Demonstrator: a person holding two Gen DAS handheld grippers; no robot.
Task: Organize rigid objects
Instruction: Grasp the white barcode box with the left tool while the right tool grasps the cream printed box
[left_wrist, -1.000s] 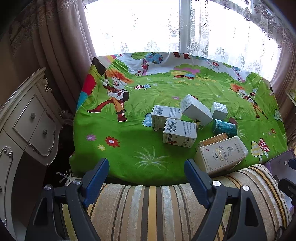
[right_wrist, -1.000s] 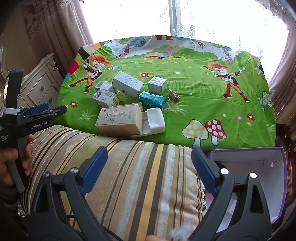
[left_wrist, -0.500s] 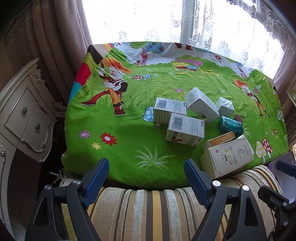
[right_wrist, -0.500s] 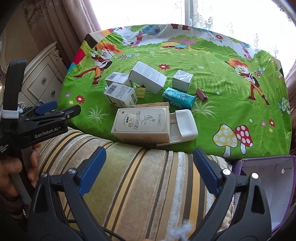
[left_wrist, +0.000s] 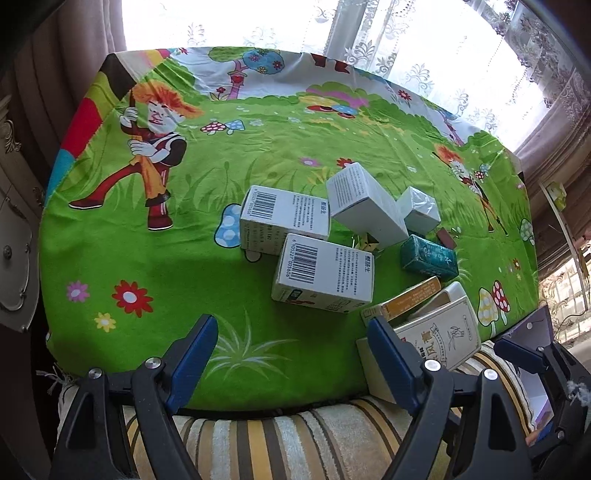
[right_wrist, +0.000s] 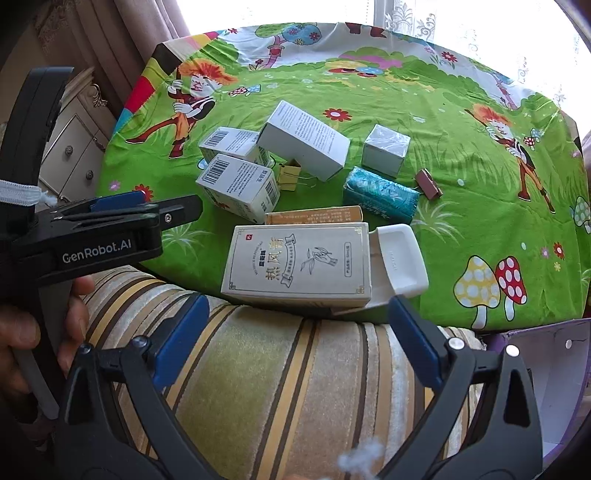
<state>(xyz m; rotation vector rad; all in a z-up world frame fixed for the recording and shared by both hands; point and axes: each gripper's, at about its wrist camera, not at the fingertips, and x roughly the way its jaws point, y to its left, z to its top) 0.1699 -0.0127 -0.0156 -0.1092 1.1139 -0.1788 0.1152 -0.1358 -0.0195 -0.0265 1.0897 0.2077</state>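
Several boxes lie on the green cartoon cloth (left_wrist: 147, 266). Two white barcode boxes (left_wrist: 325, 273) (left_wrist: 284, 218), a long white box (left_wrist: 365, 206), a small wrapped white box (left_wrist: 421, 210), a teal packet (left_wrist: 428, 258), a thin orange box (left_wrist: 406, 299) and a large cream box (right_wrist: 299, 266) with a white tray (right_wrist: 400, 258) beside it. My left gripper (left_wrist: 291, 350) is open and empty, just short of the near barcode box. My right gripper (right_wrist: 295, 332) is open and empty, just short of the cream box.
A striped cushion (right_wrist: 277, 387) runs along the cloth's near edge. An open purple-rimmed box (right_wrist: 554, 369) stands at the right. A yellow binder clip (right_wrist: 290, 177) and a brown clip (right_wrist: 428, 182) lie among the boxes. A cream dresser (left_wrist: 14, 229) stands at the left.
Both grippers have moved forward toward the boxes, which look larger now. Both stay open and empty. No box has moved.
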